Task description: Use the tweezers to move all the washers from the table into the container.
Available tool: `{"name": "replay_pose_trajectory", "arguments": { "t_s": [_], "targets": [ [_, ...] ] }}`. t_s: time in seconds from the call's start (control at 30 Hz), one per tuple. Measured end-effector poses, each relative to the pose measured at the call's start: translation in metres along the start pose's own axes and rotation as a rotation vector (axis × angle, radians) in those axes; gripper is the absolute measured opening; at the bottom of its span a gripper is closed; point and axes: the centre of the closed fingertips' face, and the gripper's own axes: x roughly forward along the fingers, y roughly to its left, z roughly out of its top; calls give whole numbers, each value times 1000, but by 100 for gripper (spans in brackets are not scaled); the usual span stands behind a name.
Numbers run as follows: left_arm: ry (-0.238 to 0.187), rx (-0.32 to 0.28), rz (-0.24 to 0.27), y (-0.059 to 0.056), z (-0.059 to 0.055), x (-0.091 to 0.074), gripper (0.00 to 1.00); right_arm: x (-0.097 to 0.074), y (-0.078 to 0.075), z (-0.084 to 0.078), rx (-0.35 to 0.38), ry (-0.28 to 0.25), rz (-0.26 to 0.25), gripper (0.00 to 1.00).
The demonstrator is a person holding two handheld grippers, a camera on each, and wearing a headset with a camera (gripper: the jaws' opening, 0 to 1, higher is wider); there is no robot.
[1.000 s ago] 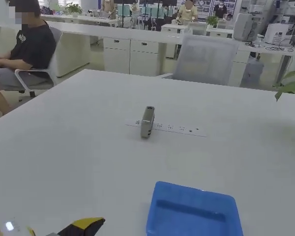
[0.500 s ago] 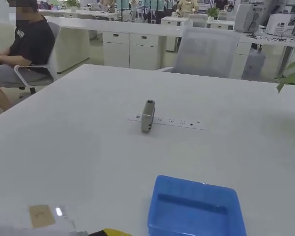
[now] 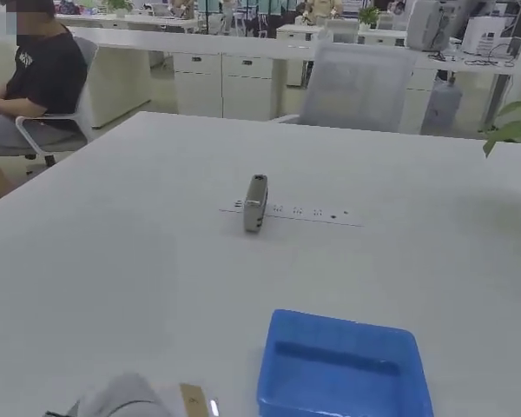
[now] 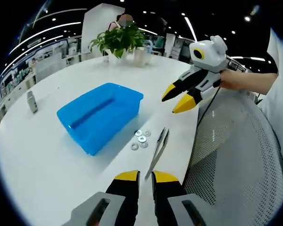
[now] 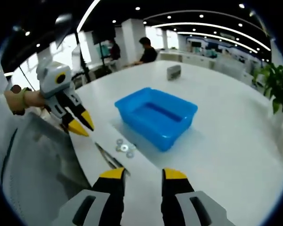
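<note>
Left claw (image 4: pixel 146 177) and right claw (image 5: pixel 145 174) released, empty; tweezers (image 4: pixel 158 149), washers (image 4: pixel 142 139) beside blue container (image 4: pixel 111 134).

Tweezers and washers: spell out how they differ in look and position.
The tweezers are one long, thin piece; the washers are several small rings in a cluster. The washers lie nearer the blue container; the tweezers nearer the table edge. Both look metallic and rest on the table.

Tally on the bench (image 4: pixel 37 155): one blue container (image 4: pixel 99 115), one pair of tweezers (image 4: pixel 158 148), and a little bunch of washers (image 4: pixel 140 139), four or five, too small to be sure. Also one grey adapter (image 3: pixel 255 202) on one power strip (image 3: pixel 313 213), plus two grippers: left gripper (image 4: pixel 145 175), right gripper (image 5: pixel 144 173).
</note>
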Motion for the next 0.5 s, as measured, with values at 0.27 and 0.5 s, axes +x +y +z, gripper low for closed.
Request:
{"name": "replay_pose_trajectory", "arguments": {
  "t_s": [0.27, 0.5],
  "targets": [
    [112, 107, -55, -3, -15, 13, 3, 10, 18, -5, -195, 79, 85, 16],
    [155, 190, -47, 0, -18, 20, 0, 19, 32, -5, -257, 106, 155, 15]
  ]
}}
